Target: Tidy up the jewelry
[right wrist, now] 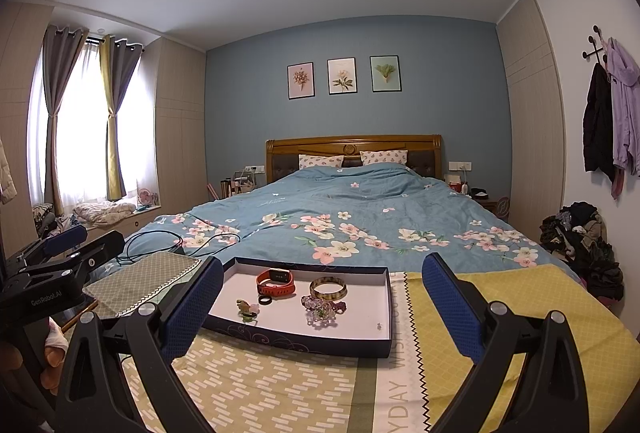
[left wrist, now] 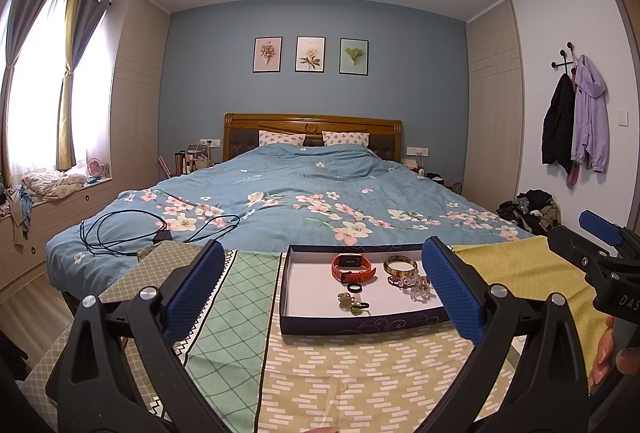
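Observation:
A shallow dark-blue box lid [left wrist: 360, 325] [right wrist: 304, 343] with a white inside lies on a patterned cloth. In it lie an orange smartwatch [left wrist: 354, 267] [right wrist: 276, 281], a brown bangle [left wrist: 400, 265] [right wrist: 328, 288], a black ring [left wrist: 354, 287] [right wrist: 265, 300], a purple bead bracelet [left wrist: 412, 283] [right wrist: 322, 307] and small green pieces [left wrist: 352, 303] [right wrist: 247, 309]. My left gripper [left wrist: 320, 293] is open and empty, just before the box. My right gripper [right wrist: 322, 307] is open and empty, above the box's near side. Each gripper shows at the edge of the other's view.
The cloth [left wrist: 320, 373] covers a table at the foot of a bed with a blue flowered duvet [left wrist: 300, 201]. A black cable [left wrist: 120, 233] lies on the bed's left corner. A clothes pile [right wrist: 580, 237] sits on the floor at right.

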